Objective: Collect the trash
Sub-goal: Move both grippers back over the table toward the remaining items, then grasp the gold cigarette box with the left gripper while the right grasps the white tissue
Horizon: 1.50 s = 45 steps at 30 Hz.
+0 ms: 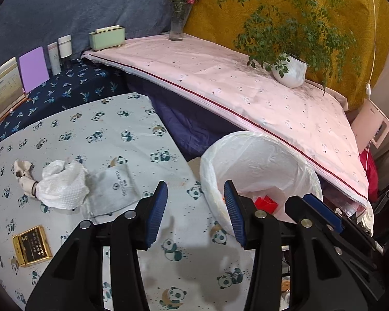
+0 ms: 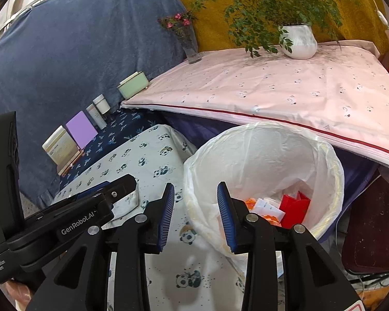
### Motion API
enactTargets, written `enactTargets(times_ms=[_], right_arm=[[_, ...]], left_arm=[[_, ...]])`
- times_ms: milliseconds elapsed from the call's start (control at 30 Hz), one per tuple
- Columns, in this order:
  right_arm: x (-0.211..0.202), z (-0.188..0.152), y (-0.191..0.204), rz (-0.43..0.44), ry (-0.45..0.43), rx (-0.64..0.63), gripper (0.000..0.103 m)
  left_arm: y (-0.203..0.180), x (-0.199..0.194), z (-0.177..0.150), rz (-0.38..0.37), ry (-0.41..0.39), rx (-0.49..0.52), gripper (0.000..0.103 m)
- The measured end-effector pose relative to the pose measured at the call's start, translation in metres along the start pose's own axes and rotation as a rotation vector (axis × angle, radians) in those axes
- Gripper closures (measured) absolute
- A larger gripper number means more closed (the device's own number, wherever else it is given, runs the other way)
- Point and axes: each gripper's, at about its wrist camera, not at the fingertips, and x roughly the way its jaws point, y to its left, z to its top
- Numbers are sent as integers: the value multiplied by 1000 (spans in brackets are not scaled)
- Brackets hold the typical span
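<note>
A bin lined with a white bag [image 1: 249, 137] stands at the right edge of the panda-print table [image 1: 132, 140]; red paper [image 1: 265, 203] lies inside it. On the table to the left lie a crumpled white wrap [image 1: 63, 184], a beige wad [image 1: 23, 173], a white pouch [image 1: 116, 189] and a gold-edged black box [image 1: 32, 246]. My left gripper [image 1: 195, 189] is open and empty over the table beside the bin. In the right wrist view my right gripper [image 2: 195, 191] is open and empty at the bin's [image 2: 262, 129] near rim, above red paper [image 2: 295, 207] and orange scraps [image 2: 251, 203].
A raised pink-covered surface [image 1: 246, 83] behind the bin carries a potted plant [image 1: 290, 70] and a flower vase [image 1: 177, 26]. A green box [image 1: 106, 37], two bottles [image 1: 59, 51], a purple card [image 1: 33, 68] and a standing card [image 1: 5, 88] line the back left.
</note>
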Motion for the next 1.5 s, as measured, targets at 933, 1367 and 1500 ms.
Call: enactTargets(times_ms=[933, 1367, 1500], right_arm=[[33, -26, 113, 101, 82, -166, 62], [65, -54, 161, 139, 166, -218, 61], [78, -62, 171, 146, 194, -226, 61]], left_arm=[[127, -39, -31, 143, -30, -107, 43], [199, -40, -78, 223, 5, 2, 16], [216, -33, -92, 173, 40, 62, 13]])
